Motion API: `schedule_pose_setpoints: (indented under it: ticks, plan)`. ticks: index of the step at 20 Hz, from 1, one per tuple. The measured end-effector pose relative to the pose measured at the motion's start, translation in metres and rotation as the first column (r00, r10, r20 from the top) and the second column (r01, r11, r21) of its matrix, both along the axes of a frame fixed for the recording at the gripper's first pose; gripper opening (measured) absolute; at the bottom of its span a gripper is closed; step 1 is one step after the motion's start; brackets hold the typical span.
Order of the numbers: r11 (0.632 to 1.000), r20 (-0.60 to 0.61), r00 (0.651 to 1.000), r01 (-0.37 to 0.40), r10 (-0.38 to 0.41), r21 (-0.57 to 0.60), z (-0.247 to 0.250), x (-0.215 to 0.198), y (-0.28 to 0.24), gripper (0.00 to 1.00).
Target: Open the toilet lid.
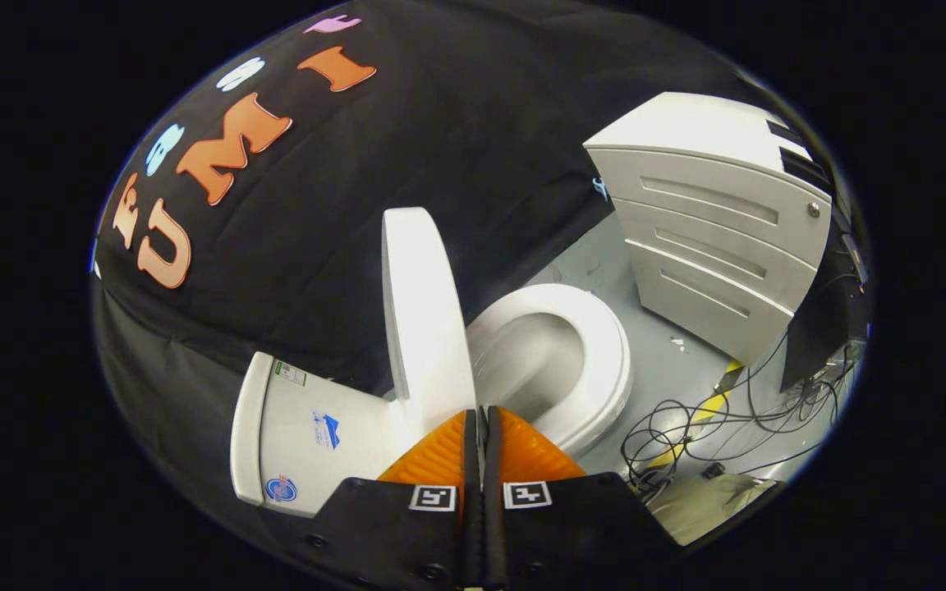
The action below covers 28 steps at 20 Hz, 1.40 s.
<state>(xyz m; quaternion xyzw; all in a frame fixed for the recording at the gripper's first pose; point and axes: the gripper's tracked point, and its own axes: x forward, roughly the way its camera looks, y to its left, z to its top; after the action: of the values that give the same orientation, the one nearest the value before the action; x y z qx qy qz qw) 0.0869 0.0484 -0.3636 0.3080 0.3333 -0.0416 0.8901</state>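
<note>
Here, well beyond the fingers and off to their right, a white drawer cabinet (711, 246) stands on the grey floor (670, 361), with three drawer fronts facing the toilet. Nearer, also to the right, a tangle of black cables (711, 427) lies on the floor over a strip of yellow-and-black tape (707, 410), and a dark stand or panel (818, 328) rises beside the cabinet. None of these lies between the tool and the toilet.

The toilet lid (424, 320) is already raised, standing upright just ahead of the fingertips and slightly to their left, seen nearly edge-on. Right of it, just beyond the fingers, the toilet seat (596, 345) lies down around the open bowl (534, 361). The white tank (309, 435) sits to the left of the fingers, close by, with stickers on its side.

The gripper (482, 414) has its orange fingers (440, 455) pressed together, with only a thin dark line between them, and nothing is held. The tips sit right at the lower edge of the lid; whether they touch it cannot be told.
</note>
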Motion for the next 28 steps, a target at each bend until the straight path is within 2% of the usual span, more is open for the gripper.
schedule_pose_setpoints:
  ticks: [6, 9, 14, 19, 24, 28]
  plan:
    - [0.996, 0.040, 0.999, 0.001, 0.002, -0.088, 0.025, -0.003, 0.029, 0.07]
    - [0.983, 0.057, 0.998, -0.016, 0.026, -0.181, 0.032, -0.006, 0.037, 0.07]
    - [0.982, 0.084, 0.995, -0.033, 0.049, -0.184, 0.048, -0.009, 0.066, 0.08]
    - [0.964, 0.111, 0.988, -0.073, 0.104, -0.256, 0.061, -0.013, 0.093, 0.08]
    - [0.953, 0.133, 0.978, -0.117, 0.159, -0.278, 0.072, -0.018, 0.124, 0.07]
    - [0.927, 0.151, 0.963, -0.161, 0.222, -0.340, 0.079, -0.023, 0.156, 0.07]
